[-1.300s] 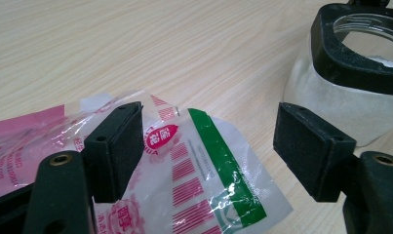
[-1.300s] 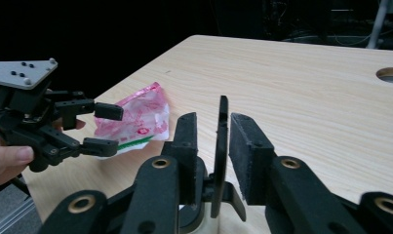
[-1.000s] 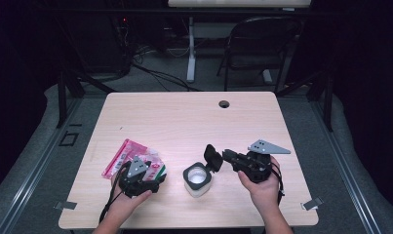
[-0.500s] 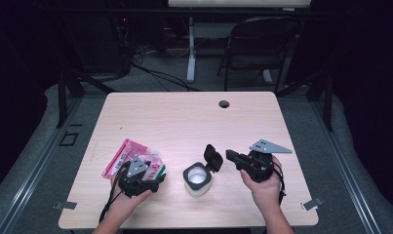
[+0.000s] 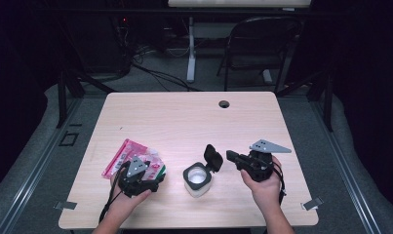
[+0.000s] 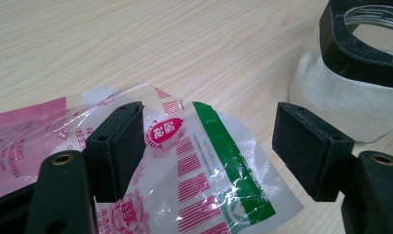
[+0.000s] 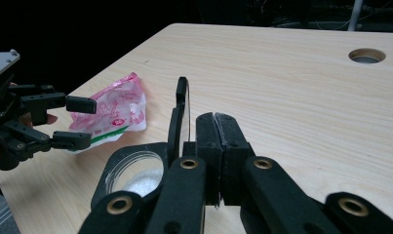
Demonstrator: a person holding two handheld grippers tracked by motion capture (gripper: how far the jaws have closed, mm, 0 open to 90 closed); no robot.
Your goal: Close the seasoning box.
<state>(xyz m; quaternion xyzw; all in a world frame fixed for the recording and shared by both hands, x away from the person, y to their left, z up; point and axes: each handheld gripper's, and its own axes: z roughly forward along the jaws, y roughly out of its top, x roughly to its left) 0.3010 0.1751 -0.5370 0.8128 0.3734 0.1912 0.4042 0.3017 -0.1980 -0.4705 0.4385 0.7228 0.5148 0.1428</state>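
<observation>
Colours here: the crinkly clear plastic packet [image 6: 194,165] is showing pink-red stripes, a barcode-like block, a red oval logo and one green band, going solid pink at its far end. The squat frosted-white jar [image 5: 197,181] is wearing a black collar and black flip lid [image 5: 213,157]. Both black two-jaw grippers [image 5: 155,181] [image 5: 229,155] are carrying grey plates, all sitting on the pale wood-grain table [image 5: 184,122].

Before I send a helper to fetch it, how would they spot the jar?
On the table, near its front edge, between the two grippers, stands the jar. It is white with a black flip lid standing open, unlike the flat pink packet beside it.
</observation>
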